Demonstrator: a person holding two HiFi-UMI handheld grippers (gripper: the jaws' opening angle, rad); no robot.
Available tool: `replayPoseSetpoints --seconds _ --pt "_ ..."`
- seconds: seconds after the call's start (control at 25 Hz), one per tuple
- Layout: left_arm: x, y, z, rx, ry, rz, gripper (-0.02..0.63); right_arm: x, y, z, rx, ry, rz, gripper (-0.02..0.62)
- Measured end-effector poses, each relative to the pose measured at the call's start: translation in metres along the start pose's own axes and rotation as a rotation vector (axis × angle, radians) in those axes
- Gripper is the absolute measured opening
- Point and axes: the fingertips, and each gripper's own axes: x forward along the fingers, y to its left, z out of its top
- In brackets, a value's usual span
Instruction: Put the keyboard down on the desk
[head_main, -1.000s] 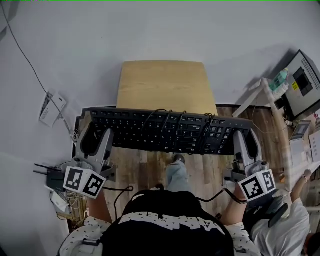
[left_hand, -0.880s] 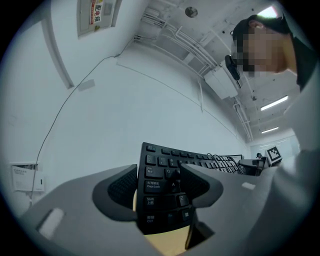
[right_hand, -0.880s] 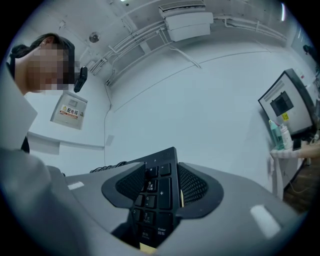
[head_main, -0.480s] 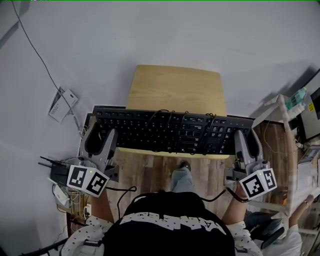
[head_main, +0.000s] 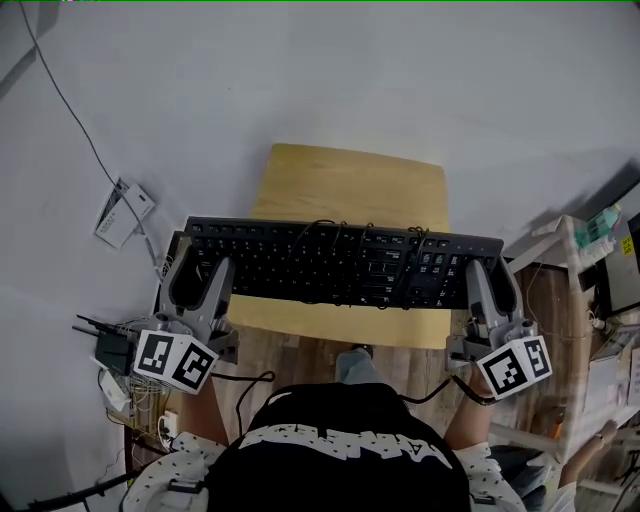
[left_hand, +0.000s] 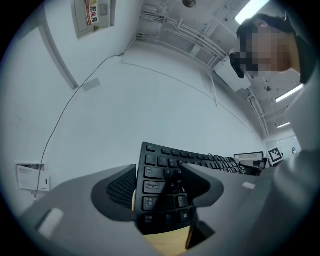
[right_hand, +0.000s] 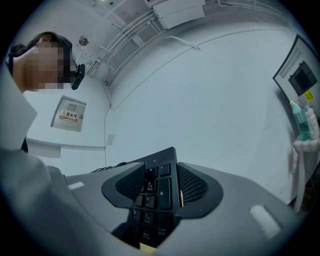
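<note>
Wooden desk (head_main: 350, 185) under keyboard (head_main: 330, 262): left gripper (head_main: 190, 277) clamps its 9 o'clock end, right gripper (head_main: 489, 288) its 3 o'clock end; best lowered level.

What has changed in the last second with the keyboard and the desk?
The keyboard was carried forward: it hung past the near edge of the desk, and now it is held over the desktop's middle. The left gripper and right gripper stay shut on its ends.

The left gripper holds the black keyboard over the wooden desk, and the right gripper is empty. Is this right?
No. The right gripper is not empty: the right gripper view shows its jaws shut on the keyboard's number-pad end. The left gripper holds the other end.
</note>
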Motion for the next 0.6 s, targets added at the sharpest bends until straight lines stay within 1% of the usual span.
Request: replayPoseSetpoints --seconds 0.12,0.24,0.4,0.6 --pt "-0.005 -0.001 0.0 0.001 -0.009 0.014 0.259 0.002 0.0 0.0 0.0 0.004 0.018 0.216" --pt "-0.002 0.001 -0.005 -0.018 0.018 0.024 0.261 0.005 -0.003 -0.002 0.007 0.034 0.007 0.216" --pt "0.012 0.005 -0.008 -0.033 0.063 -0.017 0.261 0.0 -0.003 -0.005 0.017 0.045 -0.047 0.216" --pt "0.014 0.008 -0.002 -0.031 0.052 -0.017 0.261 0.006 0.001 -0.002 0.012 0.037 -0.043 0.216"
